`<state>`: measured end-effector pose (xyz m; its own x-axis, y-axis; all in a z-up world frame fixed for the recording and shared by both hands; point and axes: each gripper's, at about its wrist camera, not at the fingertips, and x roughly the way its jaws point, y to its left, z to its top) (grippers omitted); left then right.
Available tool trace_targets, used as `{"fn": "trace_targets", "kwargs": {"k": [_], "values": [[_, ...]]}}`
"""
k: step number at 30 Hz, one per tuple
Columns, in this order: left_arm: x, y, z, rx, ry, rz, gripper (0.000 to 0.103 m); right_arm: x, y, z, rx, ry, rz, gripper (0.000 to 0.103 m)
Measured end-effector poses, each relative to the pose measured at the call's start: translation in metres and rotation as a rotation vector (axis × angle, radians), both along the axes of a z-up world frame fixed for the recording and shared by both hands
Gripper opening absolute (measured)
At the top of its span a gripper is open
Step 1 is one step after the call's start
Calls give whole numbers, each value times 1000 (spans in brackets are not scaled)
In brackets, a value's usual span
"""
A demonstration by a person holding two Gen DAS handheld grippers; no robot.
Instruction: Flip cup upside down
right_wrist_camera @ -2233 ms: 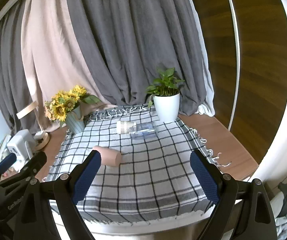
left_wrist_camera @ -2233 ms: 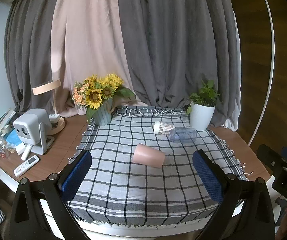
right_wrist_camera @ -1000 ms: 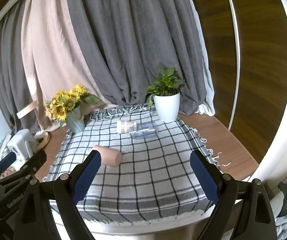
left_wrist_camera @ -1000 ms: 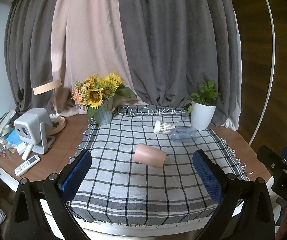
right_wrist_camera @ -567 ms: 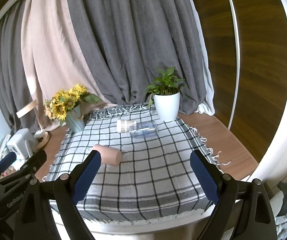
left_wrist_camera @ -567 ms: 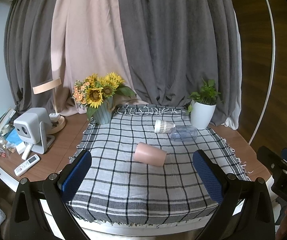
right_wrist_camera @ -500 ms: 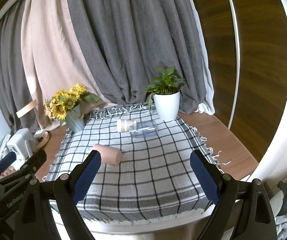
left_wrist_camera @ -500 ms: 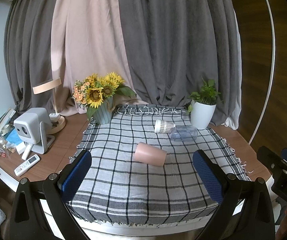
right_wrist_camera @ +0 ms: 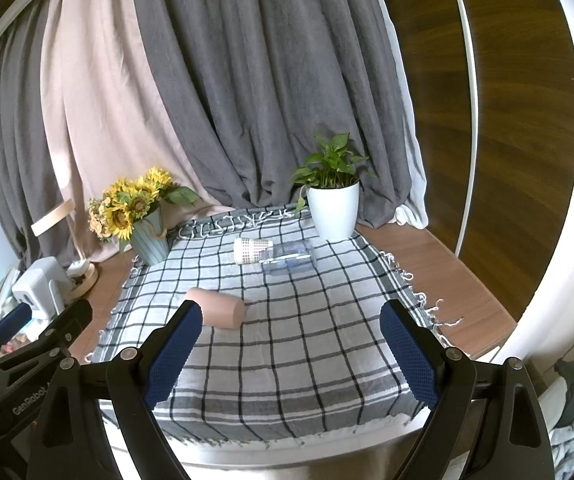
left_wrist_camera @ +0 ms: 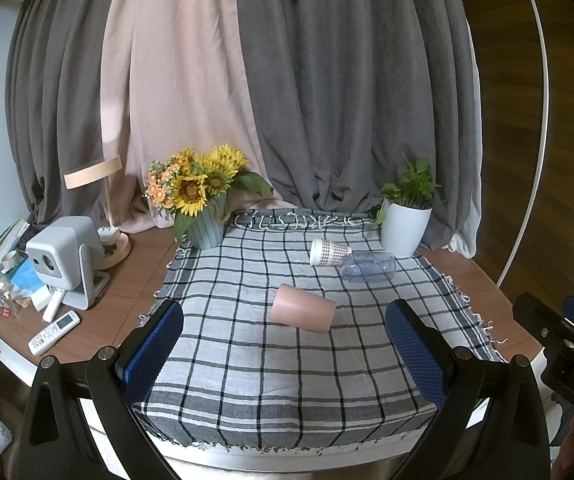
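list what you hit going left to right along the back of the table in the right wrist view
sunflower vase → patterned paper cup → clear plastic cup → potted plant

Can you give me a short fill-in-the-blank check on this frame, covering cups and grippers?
1. The pink cup lies on its ____ on the checked cloth.
2. Both the left gripper and the right gripper are ____.
3. The paper cup touches a clear ____ lying beside it.
4. The white pot holds a green ____.

Missing words: side; open; bottle; plant
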<state>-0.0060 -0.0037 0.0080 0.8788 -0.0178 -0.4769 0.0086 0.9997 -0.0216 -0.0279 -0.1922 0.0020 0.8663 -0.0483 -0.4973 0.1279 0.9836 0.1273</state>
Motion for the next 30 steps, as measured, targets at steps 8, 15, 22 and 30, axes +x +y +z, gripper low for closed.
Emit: {"fn": "trace_targets", "kwargs": {"k": [8,15,22,30], "values": [[13,8,-10,-14,70,-1,103,2,4,-12,6,16,-3,91],[33,4,-21,7,133,8,103,25,2,-24,22,65,6,91],[84,-9,-39,-9,220,86,103,82,-10,-37,9,144,56,91],[160,-29,-51,-28,280,209,103,179,-25,-55,1,245,200,91]]}}
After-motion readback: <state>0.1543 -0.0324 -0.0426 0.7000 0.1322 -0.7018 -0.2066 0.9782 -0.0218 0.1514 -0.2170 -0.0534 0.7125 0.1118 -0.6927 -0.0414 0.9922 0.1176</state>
